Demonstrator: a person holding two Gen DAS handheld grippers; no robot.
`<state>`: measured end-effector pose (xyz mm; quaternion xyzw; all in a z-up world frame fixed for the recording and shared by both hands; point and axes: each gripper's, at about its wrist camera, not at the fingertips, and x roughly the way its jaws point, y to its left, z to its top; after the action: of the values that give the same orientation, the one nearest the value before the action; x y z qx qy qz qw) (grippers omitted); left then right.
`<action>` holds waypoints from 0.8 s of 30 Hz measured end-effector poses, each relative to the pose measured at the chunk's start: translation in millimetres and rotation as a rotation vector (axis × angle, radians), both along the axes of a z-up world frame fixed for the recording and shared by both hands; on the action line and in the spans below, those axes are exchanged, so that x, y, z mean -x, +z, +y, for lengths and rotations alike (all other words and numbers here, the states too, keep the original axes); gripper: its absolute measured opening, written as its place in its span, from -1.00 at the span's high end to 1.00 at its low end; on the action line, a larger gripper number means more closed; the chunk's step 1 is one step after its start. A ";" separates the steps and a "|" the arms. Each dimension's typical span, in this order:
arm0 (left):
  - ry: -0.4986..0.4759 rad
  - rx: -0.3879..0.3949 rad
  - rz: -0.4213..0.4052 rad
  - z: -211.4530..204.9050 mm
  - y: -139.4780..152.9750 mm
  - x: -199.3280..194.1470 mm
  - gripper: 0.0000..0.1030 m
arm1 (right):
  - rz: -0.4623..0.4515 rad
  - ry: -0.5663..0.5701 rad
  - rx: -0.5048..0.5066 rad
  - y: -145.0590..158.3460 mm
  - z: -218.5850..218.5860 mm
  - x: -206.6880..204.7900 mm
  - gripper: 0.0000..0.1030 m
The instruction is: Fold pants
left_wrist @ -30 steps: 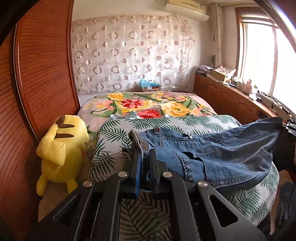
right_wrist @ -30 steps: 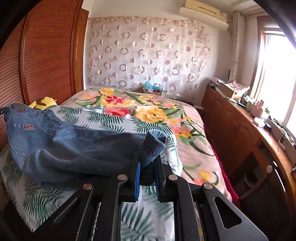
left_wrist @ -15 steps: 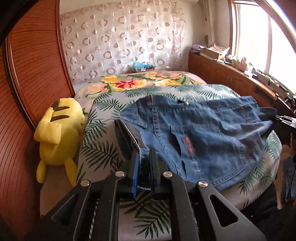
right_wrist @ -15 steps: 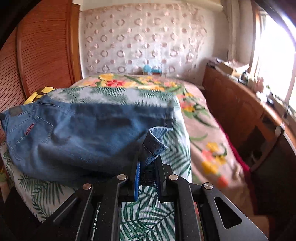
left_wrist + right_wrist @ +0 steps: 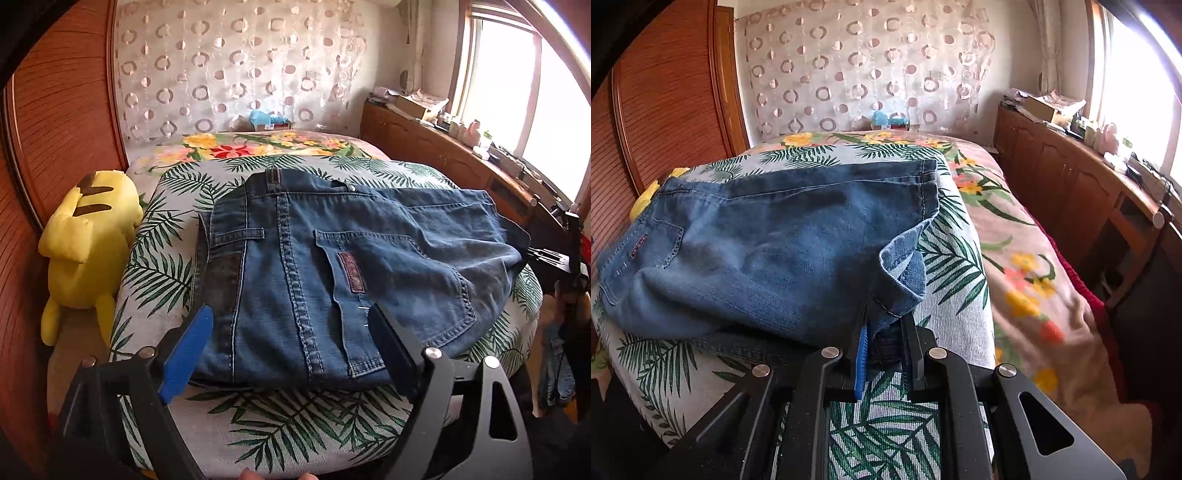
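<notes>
Blue denim pants (image 5: 332, 266) lie folded across a palm-leaf cushion (image 5: 166, 266), waistband end to the left, back pocket with a red label facing up. My left gripper (image 5: 291, 332) hovers over the waistband edge; its jaws are opening wide and no pad presses the cloth. In the right wrist view the pants (image 5: 768, 247) stretch leftward, and my right gripper (image 5: 882, 339) is shut on the hem end of the leg, which curls up above the fingers. The right gripper (image 5: 565, 254) also shows at the far right of the left wrist view.
A yellow plush toy (image 5: 88, 251) leans between the cushion and the wooden wardrobe (image 5: 62, 110) on the left. A floral blanket (image 5: 1027, 258) covers the bed behind and to the right. A wooden sideboard (image 5: 1089, 184) with clutter runs under the window.
Both grippers lowered the pants onto the cushion, where they now lie flat. The left gripper let go of the waistband and spread its jaws wide. The right gripper kept its grip.
</notes>
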<state>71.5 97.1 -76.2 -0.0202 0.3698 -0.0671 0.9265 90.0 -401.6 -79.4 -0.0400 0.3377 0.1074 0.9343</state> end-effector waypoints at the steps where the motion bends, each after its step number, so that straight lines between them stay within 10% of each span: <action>1: 0.003 0.003 0.002 -0.5 -1.0 -0.6 -0.69 | -0.001 -0.001 -0.011 1.3 -1.7 0.0 0.74; 24: -0.091 0.022 -0.052 -64.6 -7.9 -11.5 -0.69 | -0.062 -0.042 -0.074 8.4 -7.2 13.4 0.43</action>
<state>82.9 32.5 -84.1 -0.0116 0.3453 -0.1138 0.9315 76.6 -408.8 -71.0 -0.0018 0.3052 0.0990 0.9471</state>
